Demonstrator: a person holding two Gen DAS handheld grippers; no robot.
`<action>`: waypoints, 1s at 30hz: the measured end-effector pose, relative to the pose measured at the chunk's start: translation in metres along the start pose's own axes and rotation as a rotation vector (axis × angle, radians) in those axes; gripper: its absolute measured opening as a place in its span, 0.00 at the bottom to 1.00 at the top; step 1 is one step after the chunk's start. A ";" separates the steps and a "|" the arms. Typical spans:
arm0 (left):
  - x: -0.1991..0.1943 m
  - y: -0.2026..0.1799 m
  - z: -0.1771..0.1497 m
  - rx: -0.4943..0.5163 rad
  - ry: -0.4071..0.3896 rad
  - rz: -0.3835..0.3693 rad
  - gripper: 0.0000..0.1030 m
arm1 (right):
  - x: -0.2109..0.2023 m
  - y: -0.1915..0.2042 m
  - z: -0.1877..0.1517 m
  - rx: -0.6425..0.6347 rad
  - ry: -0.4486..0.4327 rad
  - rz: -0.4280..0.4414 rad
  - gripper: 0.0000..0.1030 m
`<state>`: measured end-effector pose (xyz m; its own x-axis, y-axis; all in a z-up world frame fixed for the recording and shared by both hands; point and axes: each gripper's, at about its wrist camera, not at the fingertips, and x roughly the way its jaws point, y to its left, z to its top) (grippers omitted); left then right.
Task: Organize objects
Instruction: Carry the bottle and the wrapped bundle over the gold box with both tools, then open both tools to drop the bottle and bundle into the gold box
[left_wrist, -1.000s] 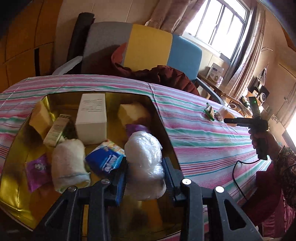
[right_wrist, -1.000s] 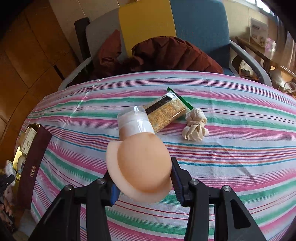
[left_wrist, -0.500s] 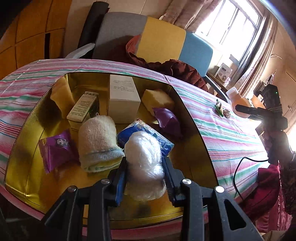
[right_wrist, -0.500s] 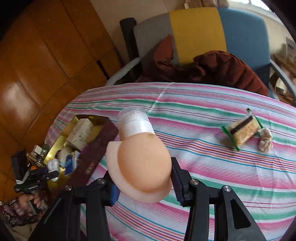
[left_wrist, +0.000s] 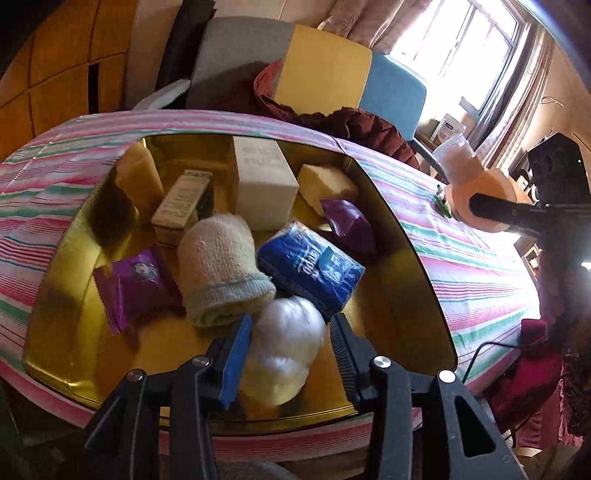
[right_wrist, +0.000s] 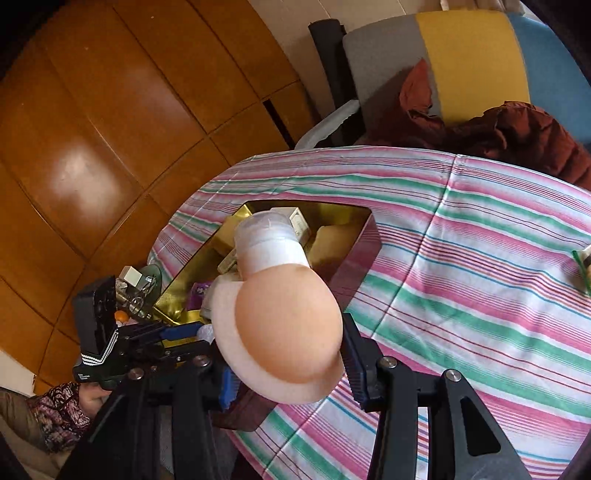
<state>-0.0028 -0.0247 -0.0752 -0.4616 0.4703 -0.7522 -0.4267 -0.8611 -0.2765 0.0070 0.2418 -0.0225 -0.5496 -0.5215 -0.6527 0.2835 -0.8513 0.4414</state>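
Plastic-wrapped white bundle (left_wrist: 284, 343) sits between the opening jaws of the left hand-held gripper (left_wrist: 290, 354), low in the gold box (left_wrist: 424, 295) at the table's (left_wrist: 461, 266) near corner; soft and crinkly, best pinched mid-body. Right hand-held gripper (right_wrist: 286, 363) clamps the peach dome-shaped bottle (right_wrist: 284, 328), light but smooth, probably slippery.

- The left gripper (left_wrist: 291, 354) is showing black angular finger arms, each carrying silver round screw heads, with a blue pad lining the inside of one finger (left_wrist: 236, 354).
- The right gripper (right_wrist: 284, 365) is showing the same black arms, silver screws and blue ribbed pads.
- The person's sleeve (right_wrist: 55, 417) is showing a dark paisley print in red and white.
- A black cable (left_wrist: 491, 354) is trailing beside dark red clothing.
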 end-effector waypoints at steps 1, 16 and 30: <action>-0.004 0.003 0.001 -0.012 -0.022 -0.002 0.43 | 0.004 0.004 0.000 -0.001 0.007 0.010 0.46; -0.081 0.088 0.007 -0.415 -0.349 0.208 0.43 | 0.077 0.089 -0.010 -0.137 0.156 0.114 0.46; -0.107 0.100 0.009 -0.466 -0.430 0.190 0.43 | 0.177 0.159 -0.003 -0.260 0.374 0.139 0.47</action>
<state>-0.0034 -0.1590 -0.0167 -0.8061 0.2540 -0.5345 0.0297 -0.8847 -0.4652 -0.0431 0.0137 -0.0693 -0.1858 -0.5759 -0.7961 0.5476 -0.7334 0.4028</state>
